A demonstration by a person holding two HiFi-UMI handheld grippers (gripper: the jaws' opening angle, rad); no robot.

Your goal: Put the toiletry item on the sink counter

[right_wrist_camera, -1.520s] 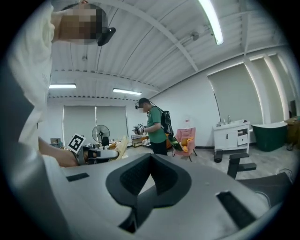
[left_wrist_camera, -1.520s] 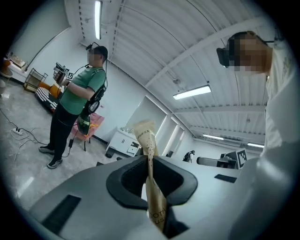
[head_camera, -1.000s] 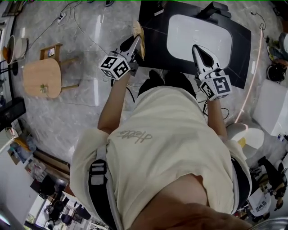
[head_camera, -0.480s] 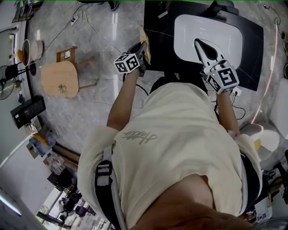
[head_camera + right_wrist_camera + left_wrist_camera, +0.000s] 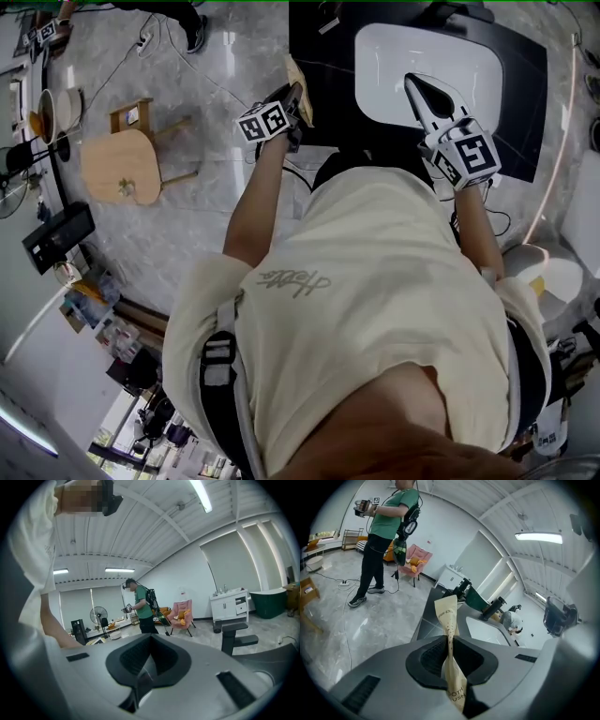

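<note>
The black worktop [image 5: 525, 112] lies ahead of both tools, and its left edge runs just past the tip of the left tool [image 5: 294, 97]. The white basin [image 5: 384, 66] is set into the worktop, directly under and ahead of the right tool [image 5: 418, 91]. A black tap fitting [image 5: 459, 14] stands at the basin's far side. Well out to the left of the left tool, a wooden stool [image 5: 117, 164] stands on the grey marbled floor [image 5: 197, 216]. Beyond it, in the left gripper view, a person in a green shirt [image 5: 386, 522] is on their feet.

The left tool [image 5: 450, 651] is clamped on the toiletry packet [image 5: 449, 634], a slim tan paper sachet. The packet is pinched at its middle, so one end sticks up past the jaw tips and the other hangs back towards the camera. In the head view the toiletry packet [image 5: 298, 80] is held in the air at the worktop's left edge; whether it touches the worktop cannot be told.

The right tool [image 5: 140, 677] has its jaws pressed together with nothing between them.
</note>
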